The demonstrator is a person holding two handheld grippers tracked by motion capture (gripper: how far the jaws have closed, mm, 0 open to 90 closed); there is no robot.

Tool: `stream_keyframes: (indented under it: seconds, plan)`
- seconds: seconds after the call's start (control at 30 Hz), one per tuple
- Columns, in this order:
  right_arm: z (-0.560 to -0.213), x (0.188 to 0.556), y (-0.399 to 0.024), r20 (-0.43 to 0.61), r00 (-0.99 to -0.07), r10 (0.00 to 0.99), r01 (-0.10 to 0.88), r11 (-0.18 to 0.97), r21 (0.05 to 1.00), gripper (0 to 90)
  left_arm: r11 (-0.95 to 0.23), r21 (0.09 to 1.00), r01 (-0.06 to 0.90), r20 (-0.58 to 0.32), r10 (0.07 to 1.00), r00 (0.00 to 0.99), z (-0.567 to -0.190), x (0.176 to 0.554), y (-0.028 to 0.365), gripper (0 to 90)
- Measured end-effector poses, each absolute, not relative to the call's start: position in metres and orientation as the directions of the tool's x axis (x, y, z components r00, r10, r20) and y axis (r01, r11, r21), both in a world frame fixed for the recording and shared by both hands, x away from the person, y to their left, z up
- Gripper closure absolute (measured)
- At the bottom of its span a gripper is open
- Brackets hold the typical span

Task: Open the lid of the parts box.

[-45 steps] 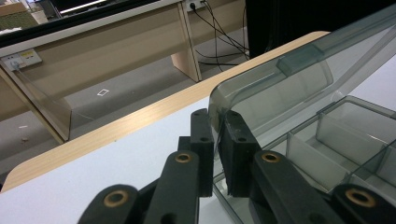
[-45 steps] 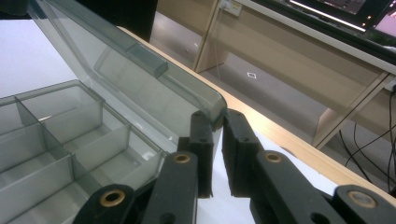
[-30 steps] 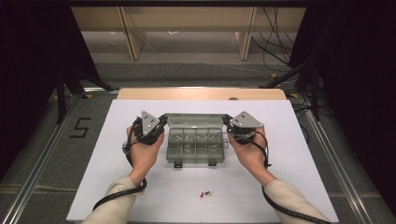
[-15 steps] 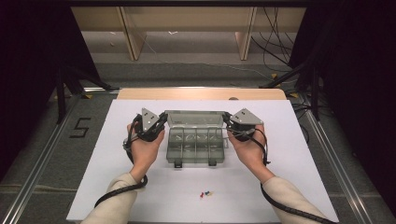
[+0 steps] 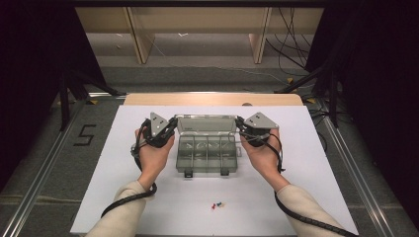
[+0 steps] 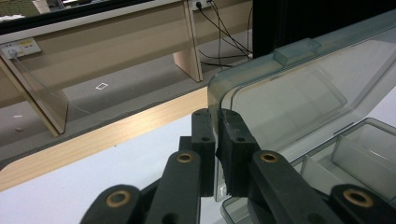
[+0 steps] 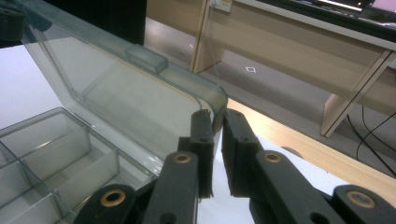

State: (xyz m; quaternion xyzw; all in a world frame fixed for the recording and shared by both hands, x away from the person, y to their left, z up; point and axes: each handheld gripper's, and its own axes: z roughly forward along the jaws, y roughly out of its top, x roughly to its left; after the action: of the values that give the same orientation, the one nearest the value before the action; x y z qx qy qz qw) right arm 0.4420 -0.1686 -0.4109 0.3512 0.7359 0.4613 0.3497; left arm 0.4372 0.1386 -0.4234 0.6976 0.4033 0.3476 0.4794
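I am holding the clear box's lid point(image 5: 205, 123) raised between my tongs: the left tongs point(image 6: 215, 140) are pinching its left edge, the right tongs point(image 7: 215, 135) its right corner. The box point(image 5: 207, 155) is lying on the white tabletop point(image 5: 316, 163).

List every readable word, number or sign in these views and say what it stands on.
"5": a dark numeral on the grey floor mat left of the table.
Wall socket labels in the left gripper view: too small to read.
Nothing legible on the clear compartment box.
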Motion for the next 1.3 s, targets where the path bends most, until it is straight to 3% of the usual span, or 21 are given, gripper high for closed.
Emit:
stream_keyframes:
  seconds: [1.3]
  plan:
    - [-0.412, 0.457, -0.169, -0.115, -0.499, 0.859, 0.238, 0.263, 0.935, 84.6, -0.197, 0.953, 0.228, 0.081, 0.897, 0.434, -0.427, 0.451, 0.139, 84.7]
